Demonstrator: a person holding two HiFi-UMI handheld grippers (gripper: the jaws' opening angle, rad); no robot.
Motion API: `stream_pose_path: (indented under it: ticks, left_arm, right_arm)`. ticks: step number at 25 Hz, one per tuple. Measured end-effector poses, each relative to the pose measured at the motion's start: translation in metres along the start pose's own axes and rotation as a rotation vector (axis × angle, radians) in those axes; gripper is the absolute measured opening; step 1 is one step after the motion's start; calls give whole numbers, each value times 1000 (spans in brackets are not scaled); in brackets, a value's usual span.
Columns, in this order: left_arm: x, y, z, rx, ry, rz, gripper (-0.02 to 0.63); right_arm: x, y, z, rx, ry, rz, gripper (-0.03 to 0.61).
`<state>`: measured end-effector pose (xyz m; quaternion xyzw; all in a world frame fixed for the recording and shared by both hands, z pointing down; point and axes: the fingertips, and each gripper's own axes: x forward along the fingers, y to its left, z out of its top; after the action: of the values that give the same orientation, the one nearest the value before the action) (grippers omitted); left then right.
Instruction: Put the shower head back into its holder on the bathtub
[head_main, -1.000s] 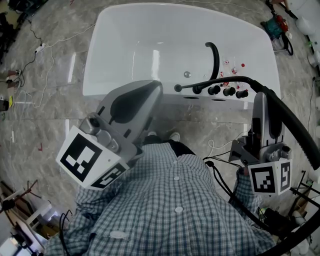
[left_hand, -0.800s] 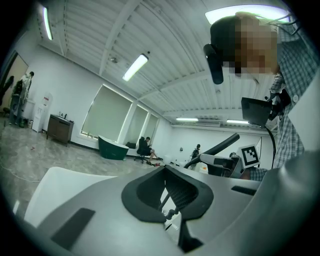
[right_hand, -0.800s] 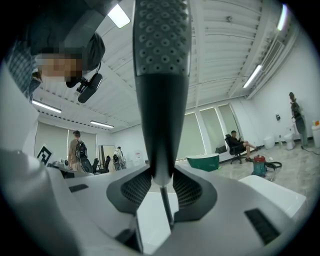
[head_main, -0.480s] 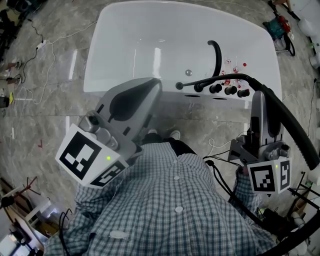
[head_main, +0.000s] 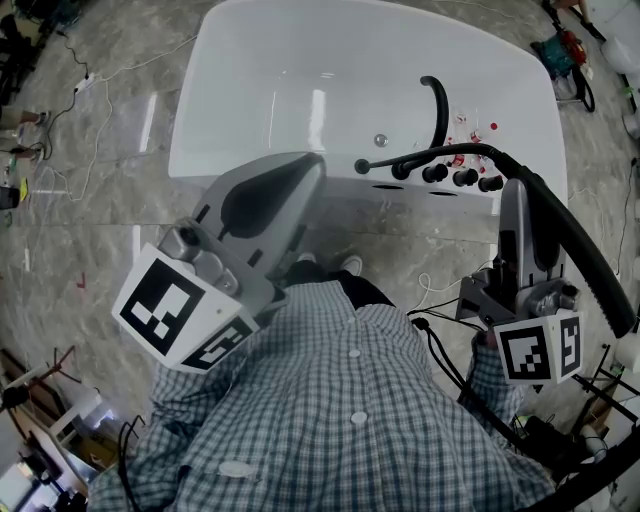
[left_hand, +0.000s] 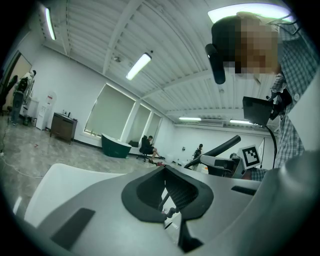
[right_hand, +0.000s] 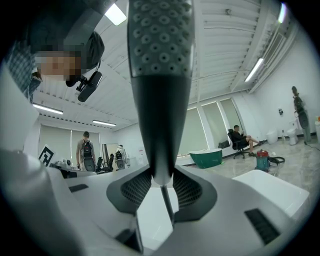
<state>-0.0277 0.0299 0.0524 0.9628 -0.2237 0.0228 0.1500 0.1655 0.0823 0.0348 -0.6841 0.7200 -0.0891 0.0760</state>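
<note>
Left gripper (head_main: 316, 163): hanging before the bathtub's near rim, left of the fittings; jaws lying together, clasping nothing.
Bathtub (head_main: 250, 70): white, standing on a marbled floor (head_main: 90, 200).
Spout (head_main: 437, 108): black, arching over the basin toward the tub's right end.
Knobs (head_main: 435, 173): black row sitting on the near rim, right end.
Shower head (head_main: 575, 250): black, riding in the right gripper; slim end reaching across over the knobs, nozzle end sweeping back beside the person.
Right gripper (head_main: 514, 190): pointing at the near rim's right end; jaws clamping the shower head's handle.
</note>
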Motion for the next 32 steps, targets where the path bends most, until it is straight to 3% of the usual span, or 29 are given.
stream_pose_path:
  ticks: [32]
  left_arm:
    - [6,15,-15,-36,40,17,9]
  right_arm:
    - [26,5,-32,50,98,41,127]
